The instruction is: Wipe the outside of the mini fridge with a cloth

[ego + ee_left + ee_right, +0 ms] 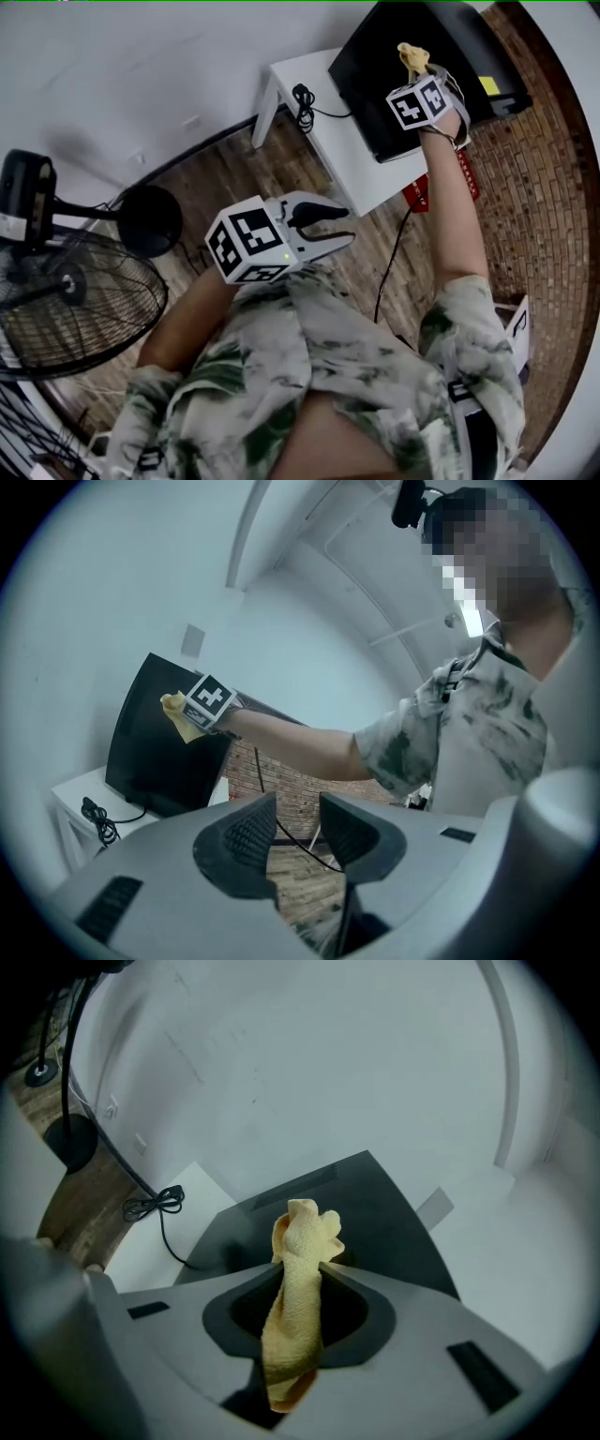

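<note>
1. Mini fridge [370, 70], a black box, stands on a white table [314, 141] directly ahead of the right gripper [415, 73]. Its dark top face spreads just beyond that gripper's jaw tips.
2. The right gripper [302, 1274] has its jaws clamped on a yellow cloth [295, 1307], which is bunched into a narrow strip. One crumpled end sticks out past the tips and the other hangs back toward the gripper's body.
3. In the right gripper view the cloth's free end lies over the mini fridge [384, 1208], but whether it touches the surface cannot be told.
4. The left gripper [339, 225] is held well back from the fridge, close in front of the person's shirt and above the wooden floor [225, 178].
5. Its jaws stand a narrow gap apart, with nothing between them.
6. Seen from the left gripper [298, 810], the fridge [150, 752], the cloth [178, 716] and the right gripper [199, 710] lie ahead and up to the left, at the end of the person's bare forearm [300, 742].
7. A coiled black cable [303, 105] lies on the table to the left of the right gripper, beside the fridge.
8. A black fan [66, 300] stands on the floor to the left of the left gripper.
</note>
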`<state>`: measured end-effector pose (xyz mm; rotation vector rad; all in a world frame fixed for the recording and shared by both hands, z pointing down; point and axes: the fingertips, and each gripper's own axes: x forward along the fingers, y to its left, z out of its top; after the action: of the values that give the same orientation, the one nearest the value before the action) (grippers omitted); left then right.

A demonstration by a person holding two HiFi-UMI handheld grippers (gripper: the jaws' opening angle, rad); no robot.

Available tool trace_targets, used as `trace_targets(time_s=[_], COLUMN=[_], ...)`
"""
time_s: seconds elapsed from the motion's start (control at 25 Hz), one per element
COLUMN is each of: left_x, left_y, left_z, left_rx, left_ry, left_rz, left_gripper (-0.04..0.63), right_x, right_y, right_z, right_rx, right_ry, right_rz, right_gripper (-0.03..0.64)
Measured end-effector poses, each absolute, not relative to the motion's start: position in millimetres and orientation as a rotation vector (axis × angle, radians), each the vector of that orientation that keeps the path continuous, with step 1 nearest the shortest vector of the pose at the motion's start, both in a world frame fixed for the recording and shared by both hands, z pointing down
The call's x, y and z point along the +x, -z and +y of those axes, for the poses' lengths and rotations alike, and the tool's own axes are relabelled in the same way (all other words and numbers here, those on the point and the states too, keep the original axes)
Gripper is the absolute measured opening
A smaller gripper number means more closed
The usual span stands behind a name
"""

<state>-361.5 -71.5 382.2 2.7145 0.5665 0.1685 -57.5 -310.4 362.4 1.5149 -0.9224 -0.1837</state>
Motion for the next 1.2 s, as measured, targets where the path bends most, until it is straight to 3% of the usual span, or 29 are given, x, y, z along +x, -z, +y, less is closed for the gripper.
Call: trace_targets(time_s=[0.76, 1.2], left_x=[-373, -366], left_y=[-399, -401], left_z=[-98, -97], left_rx=[2.706, 2.705], left_ry=[-0.190, -0.222], left_rz=[0.402, 0.406], left_gripper=[0.138, 0.138], right_x=[-45, -59], right_y=[-532, -552], right_z=[-326, -327], right_rx=[1.346, 1.306], right_ry=[-0.028, -0.053], right_rz=[-0.954, -1.036], right_gripper=[0.097, 0.098])
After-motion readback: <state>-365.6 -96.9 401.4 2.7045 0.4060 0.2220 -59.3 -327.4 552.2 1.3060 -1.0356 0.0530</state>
